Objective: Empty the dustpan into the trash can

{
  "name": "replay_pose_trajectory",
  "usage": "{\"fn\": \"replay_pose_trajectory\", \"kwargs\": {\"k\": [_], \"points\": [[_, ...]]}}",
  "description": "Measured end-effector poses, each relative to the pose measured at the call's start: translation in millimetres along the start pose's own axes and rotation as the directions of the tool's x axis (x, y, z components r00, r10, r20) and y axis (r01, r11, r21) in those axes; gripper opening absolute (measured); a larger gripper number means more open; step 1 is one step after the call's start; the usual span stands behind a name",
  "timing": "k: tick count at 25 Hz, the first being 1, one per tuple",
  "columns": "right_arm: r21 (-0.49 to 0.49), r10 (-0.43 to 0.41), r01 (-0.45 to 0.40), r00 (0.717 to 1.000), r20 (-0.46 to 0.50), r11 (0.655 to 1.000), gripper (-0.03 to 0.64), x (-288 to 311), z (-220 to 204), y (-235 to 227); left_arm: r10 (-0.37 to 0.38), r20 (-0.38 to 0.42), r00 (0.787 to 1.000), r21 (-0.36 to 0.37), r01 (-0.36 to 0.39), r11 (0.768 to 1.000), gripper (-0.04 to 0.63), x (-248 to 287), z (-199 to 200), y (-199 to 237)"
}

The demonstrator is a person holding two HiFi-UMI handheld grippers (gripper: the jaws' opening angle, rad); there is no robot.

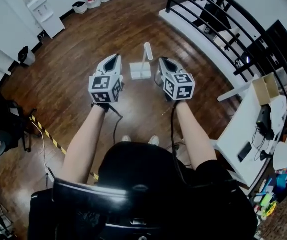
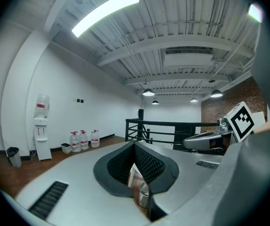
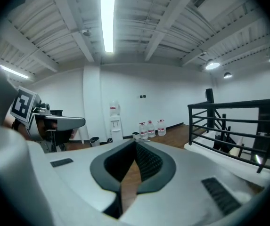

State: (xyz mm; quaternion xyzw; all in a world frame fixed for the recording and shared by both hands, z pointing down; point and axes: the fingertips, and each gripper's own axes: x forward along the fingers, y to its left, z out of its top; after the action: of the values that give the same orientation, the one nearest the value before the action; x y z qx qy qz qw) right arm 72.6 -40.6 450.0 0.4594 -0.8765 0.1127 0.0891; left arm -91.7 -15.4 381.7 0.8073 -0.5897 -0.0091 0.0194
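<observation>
Your left gripper and right gripper — jaws pressed together, holding nothing.
Dustpan sits on the wood floor just beyond your fingertips, between the two — touched by neither.

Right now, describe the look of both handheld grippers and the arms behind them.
The left gripper and right gripper are matching light-grey tapered shells, each carrying a white cube printed with black square markers. Their fingers are lined with black ribbed pads. A black cable trails back from each one. The forearms are bare; dark clothing begins near the shoulders.
</observation>
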Motion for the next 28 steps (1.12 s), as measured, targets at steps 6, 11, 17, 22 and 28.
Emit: {"fn": "replay_pose_trajectory", "kwargs": {"k": [6,11,17,22,28], "points": [[-0.013,0.018,-0.018,1.0,-0.001,1.0,0.005,-0.1,0.1,3.2,0.018,-0.001,1.0,-0.028,-0.018,0.999,0.005,1.8,-7.7,-2.4],[-0.004,0.018,-0.018,1.0,-0.013,1.0,0.005,-1.6,0.8,3.4,0.023,-0.019,1.0,-0.037,-0.023,0.999,0.005,7.0,-11.8,-2.9],[0.041,0.023,-0.022,0.999,-0.031,0.999,0.005,-9.1,-4.9,1.5,0.019,-0.027,0.999,-0.05,-0.021,0.999,0.005,1.9,-19.4,-7.9],[0.043,0.011,-0.009,0.998,-0.056,0.999,0.003,-14.9,-12.1,-3.3,0.039,-0.05,0.998,-0.071,-0.042,0.997,0.005,-6.3,-32.5,-4.2],[0.041,0.015,-0.012,0.997,-0.07,0.999,0.003,-22.3,-18.2,-3.7,0.039,-0.059,0.998,-0.069,-0.043,0.997,0.005,-13.6,-37.3,-8.9]]}}
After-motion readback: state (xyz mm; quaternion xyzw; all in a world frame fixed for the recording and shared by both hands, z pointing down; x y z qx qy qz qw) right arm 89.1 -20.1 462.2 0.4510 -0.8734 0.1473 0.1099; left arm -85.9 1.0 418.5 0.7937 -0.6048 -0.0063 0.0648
